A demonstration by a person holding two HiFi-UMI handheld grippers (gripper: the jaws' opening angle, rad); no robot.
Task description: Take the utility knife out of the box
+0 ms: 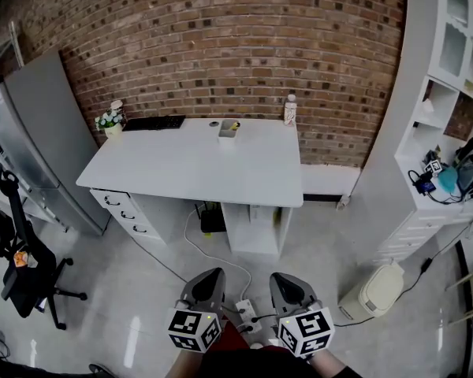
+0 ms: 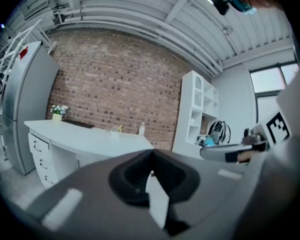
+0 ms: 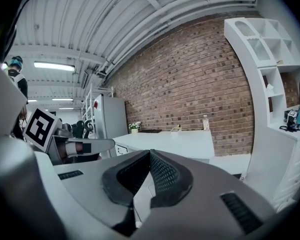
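Left claw (image 1: 214,273) and right claw (image 1: 278,276), both pressed together, hover well short of the box (image 1: 227,134).

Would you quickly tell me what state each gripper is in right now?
Left gripper: closed, holding nothing.
Right gripper: closed, holding nothing.

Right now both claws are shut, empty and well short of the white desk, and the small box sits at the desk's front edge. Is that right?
Not quite. The head view shows the small box toward the back of the white desk, by the brick wall, not its front edge. The left claw and right claw are indeed shut, empty and well short.
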